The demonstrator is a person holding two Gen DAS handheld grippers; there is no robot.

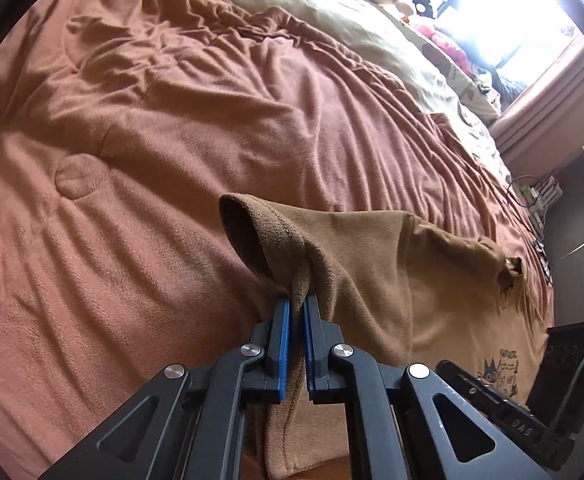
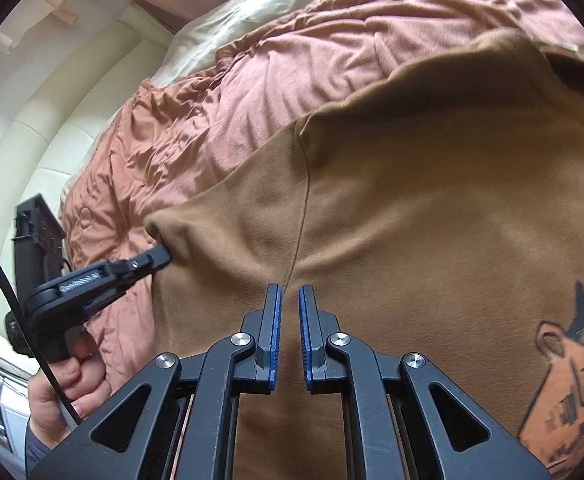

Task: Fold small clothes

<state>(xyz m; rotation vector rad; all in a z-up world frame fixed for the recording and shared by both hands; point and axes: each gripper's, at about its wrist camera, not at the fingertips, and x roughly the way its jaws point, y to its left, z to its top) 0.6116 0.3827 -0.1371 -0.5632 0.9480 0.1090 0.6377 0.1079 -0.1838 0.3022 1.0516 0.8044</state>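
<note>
A small brown shirt (image 1: 372,260) (image 2: 412,200) with a cat print (image 2: 572,368) lies spread on the bed. My left gripper (image 1: 298,304) is shut on a bunched sleeve cuff and holds it slightly off the blanket. From the right wrist view the left gripper (image 2: 164,256) pinches the shirt's left edge. My right gripper (image 2: 290,292) sits over the shirt's side seam with its fingers nearly together. Creases in the cloth converge at its tips, so a thin fold looks pinched. The far sleeve (image 1: 504,268) is crumpled upward.
A wrinkled salmon blanket (image 1: 172,140) (image 2: 212,120) covers the bed, with a cream duvet (image 1: 292,8) and plush toys (image 1: 432,20) beyond. A padded cream headboard (image 2: 52,140) is at the left. A hand (image 2: 64,384) grips the left tool. Cables (image 1: 532,200) lie off the bed's edge.
</note>
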